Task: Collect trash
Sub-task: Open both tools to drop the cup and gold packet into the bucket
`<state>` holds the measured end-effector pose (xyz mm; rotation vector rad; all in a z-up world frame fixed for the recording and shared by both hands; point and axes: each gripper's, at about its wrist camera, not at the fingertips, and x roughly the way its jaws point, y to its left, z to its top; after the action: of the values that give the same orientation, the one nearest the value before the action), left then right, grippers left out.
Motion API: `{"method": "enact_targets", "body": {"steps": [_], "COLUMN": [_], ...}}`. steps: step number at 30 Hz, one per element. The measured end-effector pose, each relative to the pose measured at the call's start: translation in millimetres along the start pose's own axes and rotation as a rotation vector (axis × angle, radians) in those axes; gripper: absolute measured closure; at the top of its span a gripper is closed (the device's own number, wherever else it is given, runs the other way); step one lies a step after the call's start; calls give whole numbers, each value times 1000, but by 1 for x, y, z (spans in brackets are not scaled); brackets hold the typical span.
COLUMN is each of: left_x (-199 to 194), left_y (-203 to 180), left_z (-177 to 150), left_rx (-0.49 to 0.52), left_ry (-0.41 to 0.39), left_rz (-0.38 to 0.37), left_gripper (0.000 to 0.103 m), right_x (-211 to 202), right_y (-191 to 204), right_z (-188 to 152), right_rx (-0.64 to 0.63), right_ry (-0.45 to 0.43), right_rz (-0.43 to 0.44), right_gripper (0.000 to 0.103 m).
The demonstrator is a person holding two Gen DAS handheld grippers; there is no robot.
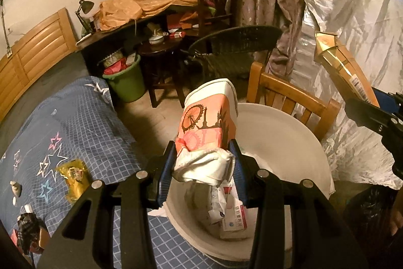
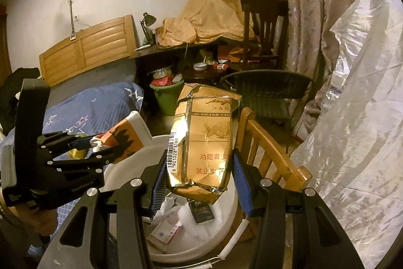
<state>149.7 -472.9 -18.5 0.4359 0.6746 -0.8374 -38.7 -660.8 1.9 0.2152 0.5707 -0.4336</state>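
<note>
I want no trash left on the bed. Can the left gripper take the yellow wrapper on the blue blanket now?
Probably not yet. The left gripper is shut on the crushed paper cup above the white bucket. The yellow wrapper lies uncovered on the blanket, so nothing blocks it once the cup is dropped.

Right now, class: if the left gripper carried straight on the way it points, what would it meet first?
The left gripper, shut on a paper cup, points over the white bucket; likely the wooden chair behind it comes first, though depth is unclear.
</note>
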Motion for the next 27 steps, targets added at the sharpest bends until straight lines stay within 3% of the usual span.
{"method": "enact_targets", "body": {"steps": [12,15,16,17,27], "left_x": [21,29,32,32,25], "left_y": [1,1,3,6,27], "left_z": [0,2,2,2,-8], "left_rx": [-6,-3,-11,-23,-81], "left_ry": [44,71,79,77,66], "left_rz": [-53,-67,-59,-60,-24], "left_gripper": [62,52,37,32,32], "right_x": [27,36,38,38,38], "right_y": [2,7,7,7,-2], "right_z": [-3,-1,-1,0,-8], "right_rx": [4,-3,-4,-3,38], "right_ry": [52,68,64,56,43], "right_rz": [31,45,25,20,18], "right_gripper": [54,46,31,29,32]}}
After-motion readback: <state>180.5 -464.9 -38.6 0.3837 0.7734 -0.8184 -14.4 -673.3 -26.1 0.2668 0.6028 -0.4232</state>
